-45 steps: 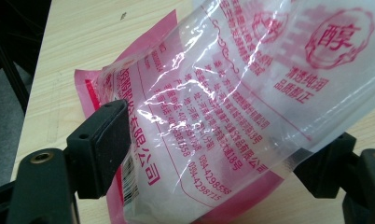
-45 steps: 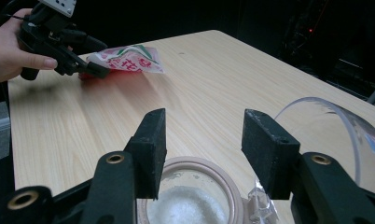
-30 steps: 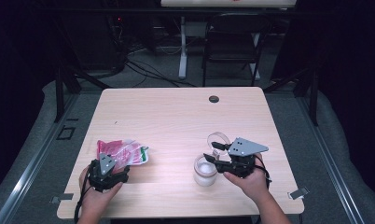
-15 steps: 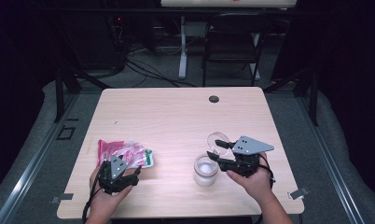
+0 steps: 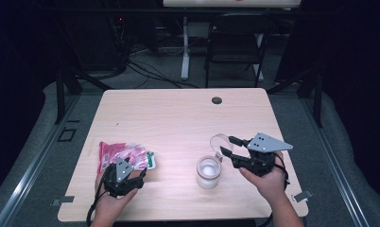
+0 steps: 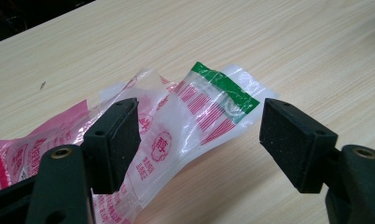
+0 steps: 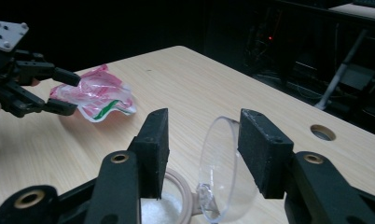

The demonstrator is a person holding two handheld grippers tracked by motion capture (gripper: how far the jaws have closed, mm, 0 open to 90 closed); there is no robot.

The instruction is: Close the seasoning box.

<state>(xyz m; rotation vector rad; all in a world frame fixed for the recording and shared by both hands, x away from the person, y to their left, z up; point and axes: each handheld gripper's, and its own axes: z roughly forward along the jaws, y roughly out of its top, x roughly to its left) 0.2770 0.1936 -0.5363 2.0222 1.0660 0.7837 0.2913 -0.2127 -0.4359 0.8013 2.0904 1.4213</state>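
Left tongs (image 6: 195, 140) have drawn back, gaping over the packet (image 6: 185, 121); right tongs (image 7: 202, 154), part-open, straddle the jar (image 5: 209, 171) lid (image 7: 218, 168), so filling waits.

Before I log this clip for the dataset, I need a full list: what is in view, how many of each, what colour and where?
Table: one, light wood, centre.
Bags: a small pile, exact count unclear, pink, red and clear with a green strip, near left of the table.
Jar: one, clear with white grains inside, near right of the table.
Lid: one, clear, hinged open, standing up behind the jar's mouth.
Grommet: one, dark, far edge of the table.
Chair: one, black, behind the table.
Left gripper: black, jaws open just before the bags.
Right gripper: black with a grey plate, jaws open either side of the lid.
Hands: two, at the near edge.
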